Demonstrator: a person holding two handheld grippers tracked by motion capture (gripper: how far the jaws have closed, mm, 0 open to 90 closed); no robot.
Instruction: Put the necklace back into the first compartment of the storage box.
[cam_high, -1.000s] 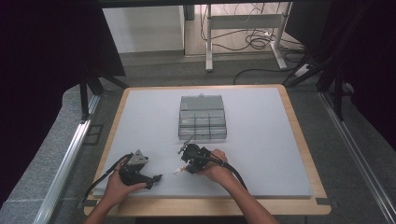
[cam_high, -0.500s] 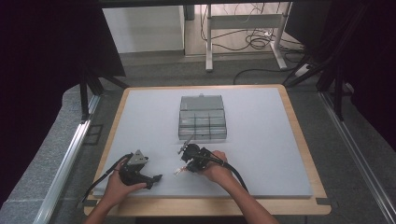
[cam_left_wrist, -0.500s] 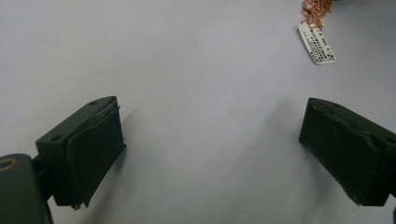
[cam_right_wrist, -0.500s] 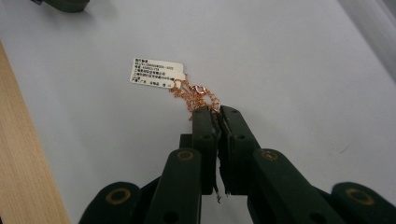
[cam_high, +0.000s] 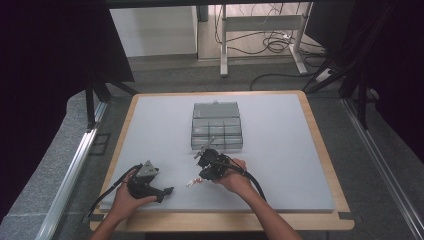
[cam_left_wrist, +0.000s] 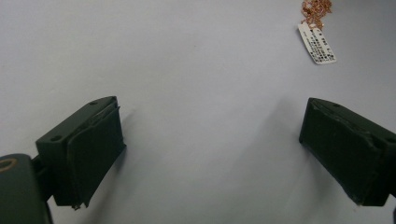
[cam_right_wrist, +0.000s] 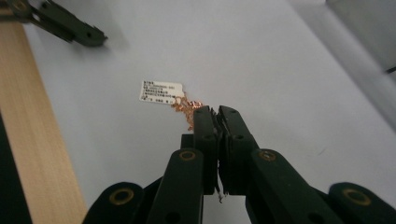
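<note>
Chain (cam_right_wrist: 187, 108) w/ 1 tag (cam_right_wrist: 161, 92), R claw (cam_right_wrist: 215, 111) closed on it, L claw (cam_left_wrist: 210, 154) open, 1 organizer box (cam_high: 217, 126).

A bunched copper-coloured chain (cam_right_wrist: 187, 108) with white tag (cam_right_wrist: 161, 92) lies on the mat.

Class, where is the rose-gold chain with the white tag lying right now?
In the high view, the chain lies on the table's near side, between both hand-held grippers, at the right hand-held gripper's shut tips.

Compartment box (cam_high: 217, 126) blocks the mat's (cam_high: 300, 165) far middle.
</note>
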